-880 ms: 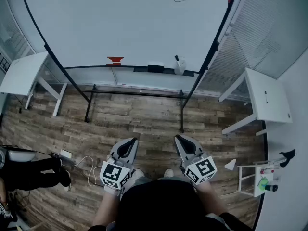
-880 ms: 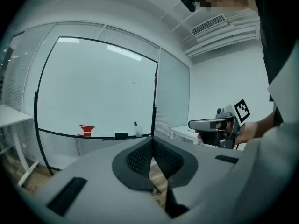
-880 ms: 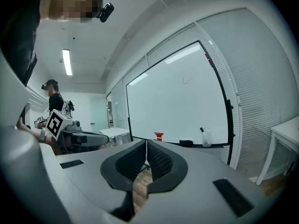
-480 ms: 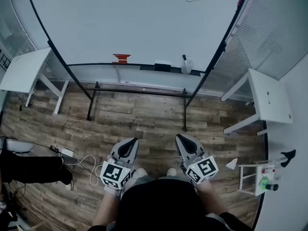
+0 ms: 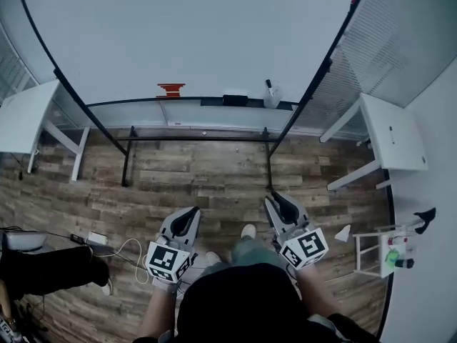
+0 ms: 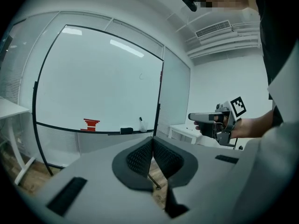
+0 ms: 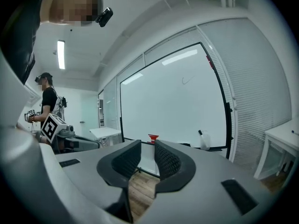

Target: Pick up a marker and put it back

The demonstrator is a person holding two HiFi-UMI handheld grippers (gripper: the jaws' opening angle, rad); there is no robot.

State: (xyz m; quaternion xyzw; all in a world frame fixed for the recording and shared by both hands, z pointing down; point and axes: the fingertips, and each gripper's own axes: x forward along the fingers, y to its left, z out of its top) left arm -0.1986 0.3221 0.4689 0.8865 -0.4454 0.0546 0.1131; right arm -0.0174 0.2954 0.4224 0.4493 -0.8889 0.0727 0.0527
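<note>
A black-capped marker (image 5: 268,87) stands in a clear cup (image 5: 271,100) on the whiteboard's tray (image 5: 143,101), right of a black eraser (image 5: 230,100) and a red object (image 5: 171,89). The marker (image 7: 201,133) also shows far ahead in the right gripper view, and the marker (image 6: 140,120) in the left gripper view. Both grippers are held low over the wood floor, well short of the board. My left gripper (image 5: 187,217) is shut with nothing in it, its pads (image 6: 161,155) touching. My right gripper (image 5: 278,201) has a narrow gap between its pads (image 7: 166,160) and holds nothing.
White tables stand at the left (image 5: 28,109) and right (image 5: 389,138). The whiteboard stand's black legs (image 5: 268,166) rest on the floor ahead. A small rack (image 5: 378,252) is at the right, a cable and adapter (image 5: 96,239) and a person's legs (image 5: 43,266) at the left.
The person holding the grippers has stepped forward, one shoe now showing between the grippers. The right gripper has risen slightly toward the board. Neither gripper's jaws have changed.
</note>
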